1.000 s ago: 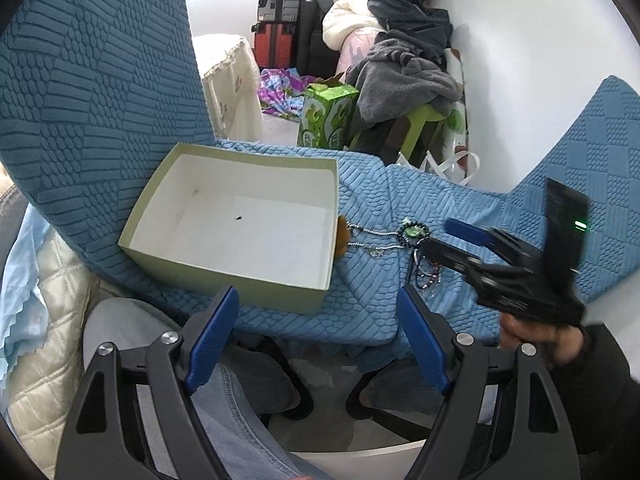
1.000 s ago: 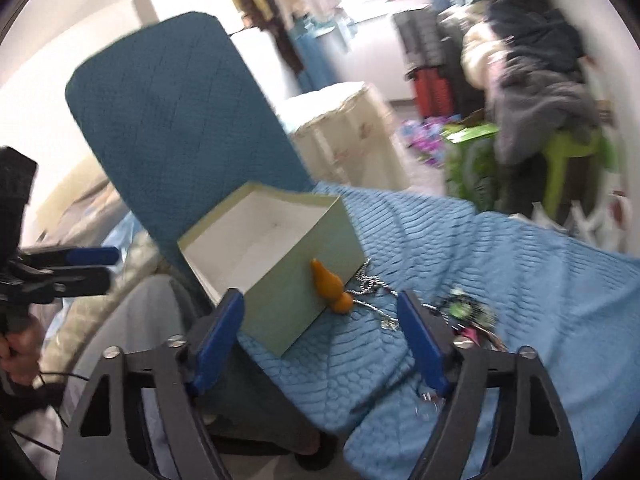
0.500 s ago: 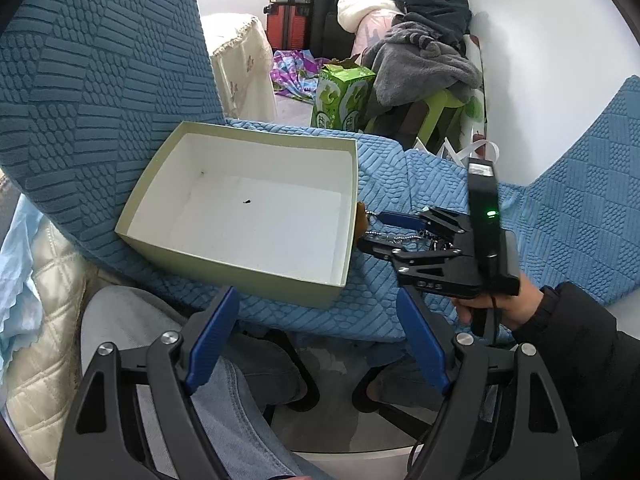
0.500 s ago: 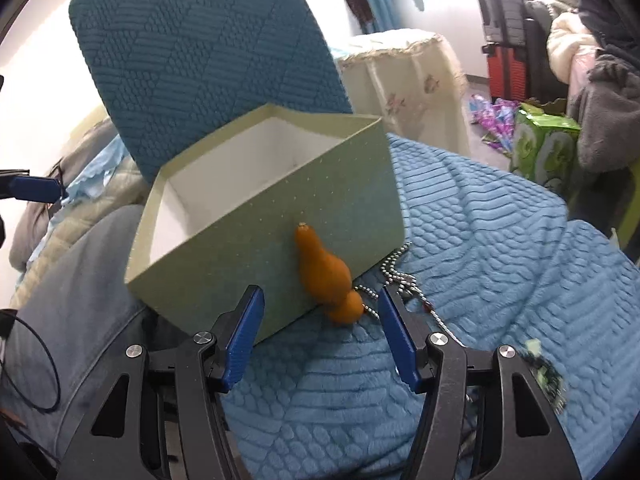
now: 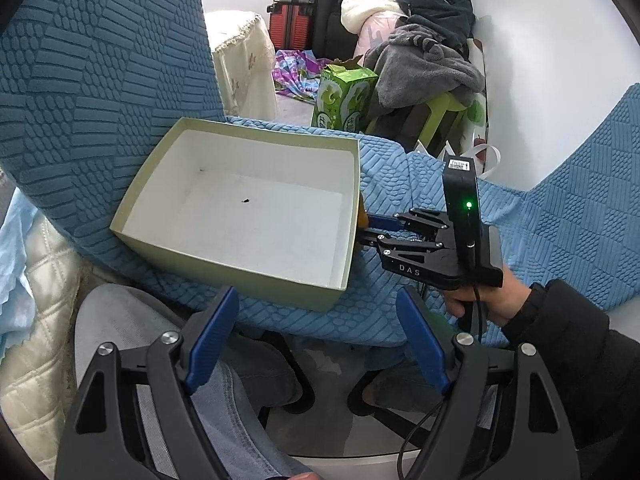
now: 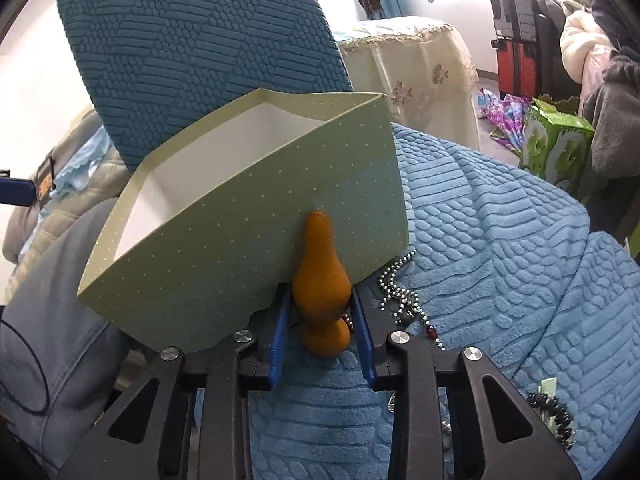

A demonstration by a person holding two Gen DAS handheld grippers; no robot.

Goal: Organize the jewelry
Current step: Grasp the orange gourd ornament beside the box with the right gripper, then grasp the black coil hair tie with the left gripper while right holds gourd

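An open pale green box (image 5: pixel 256 132), white and empty inside, lies on a blue textured cover (image 5: pixel 400 184). An orange gourd pendant (image 6: pixel 320 280) leans against the box wall (image 6: pixel 240 240). My right gripper (image 6: pixel 320 300) has the gourd between its jaws, which are closing, and the blue pads meet its sides. In the left wrist view that right gripper (image 5: pixel 360 228) reaches to the box's right wall. A silver bead chain (image 6: pixel 396 284) lies just right of the gourd, a dark bead bracelet (image 6: pixel 552 408) nearer me. My left gripper (image 5: pixel 316 300) hangs open and empty before the box's near corner.
A blue chair back (image 5: pixel 100 80) rises behind the box. A green carton (image 5: pixel 344 96), a heap of clothes (image 5: pixel 424 60) and red suitcases (image 5: pixel 292 28) fill the room beyond. A person's jeans-clad leg (image 5: pixel 224 400) lies under my left gripper.
The right gripper came down and in toward the box's side, and its jaws narrowed around the orange gourd. The left gripper stayed nearly where it was.
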